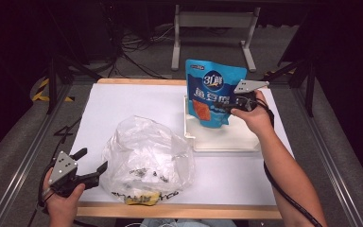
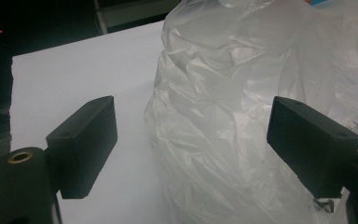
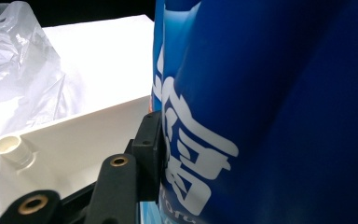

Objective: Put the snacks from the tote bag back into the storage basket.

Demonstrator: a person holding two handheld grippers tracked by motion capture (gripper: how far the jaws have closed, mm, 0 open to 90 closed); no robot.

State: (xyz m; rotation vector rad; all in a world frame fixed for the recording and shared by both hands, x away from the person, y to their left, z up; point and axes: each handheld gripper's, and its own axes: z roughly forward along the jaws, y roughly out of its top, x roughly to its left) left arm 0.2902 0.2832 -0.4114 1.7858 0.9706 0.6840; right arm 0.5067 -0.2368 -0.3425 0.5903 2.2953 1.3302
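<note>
A blue snack pouch [image 1: 212, 92] with white lettering stands upright over the white tray [image 1: 227, 142] at the table's right. My right gripper [image 1: 220, 106] is shut on the pouch's right side. In the right gripper view one black finger [image 3: 147, 149] presses against the pouch [image 3: 270, 93], with the tray wall [image 3: 74, 135] behind it; the other finger is hidden by the pouch. A crumpled clear plastic bag [image 1: 146, 158] lies at the front centre. My left gripper [image 1: 94, 159] is open just left of it. Its jaws stand wide, and the bag [image 2: 223, 93] bulges between them untouched.
The white table top [image 1: 123, 101] has a wooden front edge [image 1: 217, 211]. Something yellow [image 1: 142, 199] shows at the bag's near bottom, and small dark bits lie inside the bag. Dark floor, cables and a table frame [image 1: 212, 28] lie beyond the far edge.
</note>
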